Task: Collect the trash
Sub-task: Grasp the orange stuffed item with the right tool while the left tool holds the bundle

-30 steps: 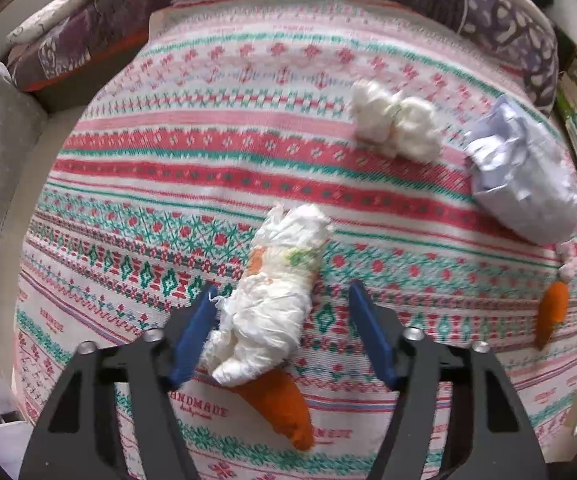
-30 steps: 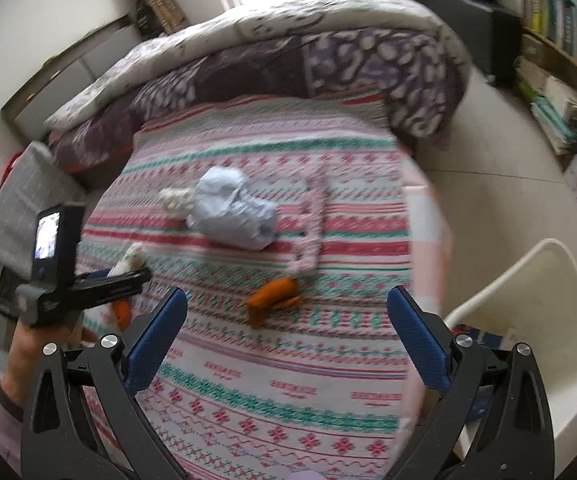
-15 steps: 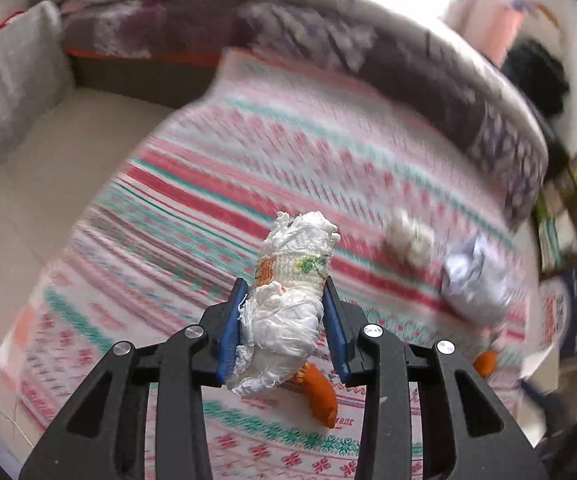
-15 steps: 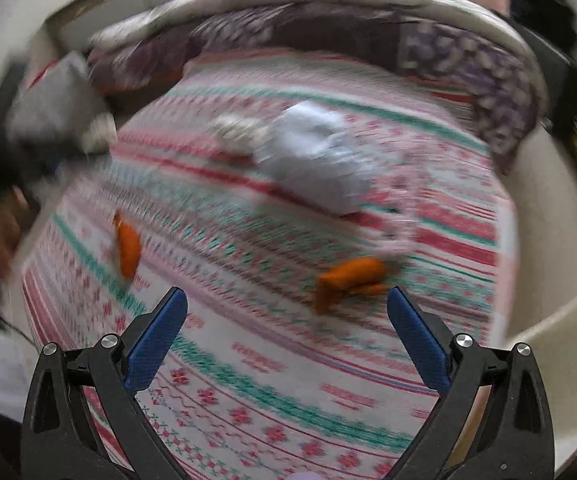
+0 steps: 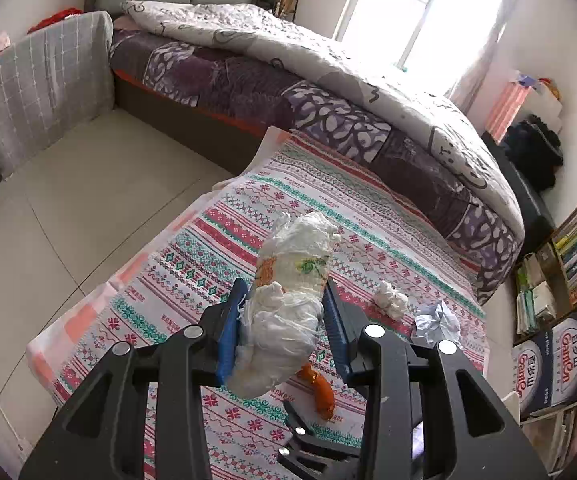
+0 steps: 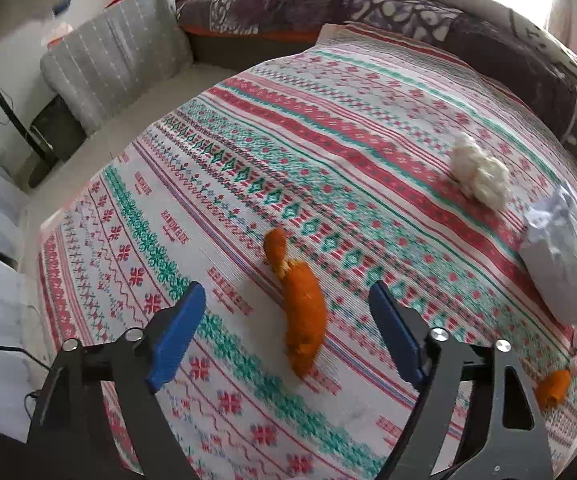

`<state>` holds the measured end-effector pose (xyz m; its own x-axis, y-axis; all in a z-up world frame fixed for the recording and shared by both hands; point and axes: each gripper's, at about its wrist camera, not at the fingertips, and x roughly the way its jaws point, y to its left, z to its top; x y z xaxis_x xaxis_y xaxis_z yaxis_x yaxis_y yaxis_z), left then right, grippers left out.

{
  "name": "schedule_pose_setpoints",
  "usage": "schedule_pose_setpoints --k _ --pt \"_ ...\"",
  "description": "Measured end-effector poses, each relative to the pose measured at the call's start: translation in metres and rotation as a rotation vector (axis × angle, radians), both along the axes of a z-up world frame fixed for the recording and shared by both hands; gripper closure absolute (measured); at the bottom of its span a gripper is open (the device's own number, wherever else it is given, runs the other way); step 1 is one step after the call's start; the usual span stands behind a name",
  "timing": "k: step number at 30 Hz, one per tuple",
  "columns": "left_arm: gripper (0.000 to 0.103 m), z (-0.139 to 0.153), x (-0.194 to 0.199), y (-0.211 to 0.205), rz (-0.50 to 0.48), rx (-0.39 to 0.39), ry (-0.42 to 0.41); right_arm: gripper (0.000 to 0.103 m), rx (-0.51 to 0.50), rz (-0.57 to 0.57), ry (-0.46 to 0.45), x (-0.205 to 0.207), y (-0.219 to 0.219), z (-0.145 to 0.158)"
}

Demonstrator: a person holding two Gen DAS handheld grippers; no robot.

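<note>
My left gripper (image 5: 282, 300) is shut on a crumpled white plastic bundle (image 5: 292, 248) and holds it well above the patterned mat (image 5: 216, 248). The right gripper (image 6: 286, 292) hangs low over the mat (image 6: 248, 120), its jaws closing. A curved orange peel (image 6: 302, 312) lies between its blue pads (image 6: 176, 332), and neither pad touches it. On the mat to the right lie a white tissue wad (image 6: 478, 176), a crumpled grey paper ball (image 6: 560, 256) and a second, smaller orange peel (image 6: 552, 388). The left wrist view shows the tissue wad (image 5: 390, 300) and the paper ball (image 5: 436, 320) too.
A bed with a purple quilt (image 5: 328, 92) borders the mat's far side. A grey cushion (image 5: 40, 92) stands at the left beyond bare tile floor (image 5: 48, 220). Bookshelves (image 5: 568, 264) and printed boxes (image 5: 556, 360) line the right wall.
The left gripper shut on the white bundle and lifted it off the mat. The right gripper swung across the mat to straddle the orange peel, and its jaws narrowed.
</note>
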<state>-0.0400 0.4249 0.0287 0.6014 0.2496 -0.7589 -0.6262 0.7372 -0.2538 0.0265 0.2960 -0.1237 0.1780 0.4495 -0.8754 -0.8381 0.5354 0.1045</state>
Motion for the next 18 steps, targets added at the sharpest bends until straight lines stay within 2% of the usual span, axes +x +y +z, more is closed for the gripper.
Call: schedule_pose_setpoints --k 1,3,7,8,9,10,14,18 --pt "0.065 0.000 -0.001 0.002 0.001 -0.006 -0.001 0.031 -0.009 0.001 0.004 0.001 0.002 -0.002" --pt "0.065 0.001 -0.004 0.002 0.008 -0.012 -0.005 0.043 -0.025 -0.001 0.012 0.001 0.005 -0.009" --pt "0.065 0.005 -0.011 0.008 0.027 -0.024 -0.022 0.050 -0.041 -0.006 -0.014 -0.003 0.006 -0.016" --pt "0.065 0.006 -0.012 0.009 0.030 -0.023 -0.023 0.056 -0.047 -0.009 -0.030 -0.004 0.005 -0.016" --pt "0.065 0.006 -0.013 0.010 0.033 -0.023 -0.024 0.072 -0.048 -0.021 -0.044 -0.004 0.004 -0.015" --pt "0.065 0.006 -0.014 0.011 0.038 -0.024 -0.023 0.083 -0.046 -0.031 -0.040 -0.003 0.003 -0.014" --pt "0.065 0.006 -0.015 0.011 0.040 -0.019 -0.028 0.087 -0.013 -0.110 -0.032 0.008 -0.007 -0.004" --pt "0.065 0.010 -0.018 0.010 0.048 -0.010 -0.046 0.087 0.080 -0.187 0.007 0.024 -0.025 0.018"
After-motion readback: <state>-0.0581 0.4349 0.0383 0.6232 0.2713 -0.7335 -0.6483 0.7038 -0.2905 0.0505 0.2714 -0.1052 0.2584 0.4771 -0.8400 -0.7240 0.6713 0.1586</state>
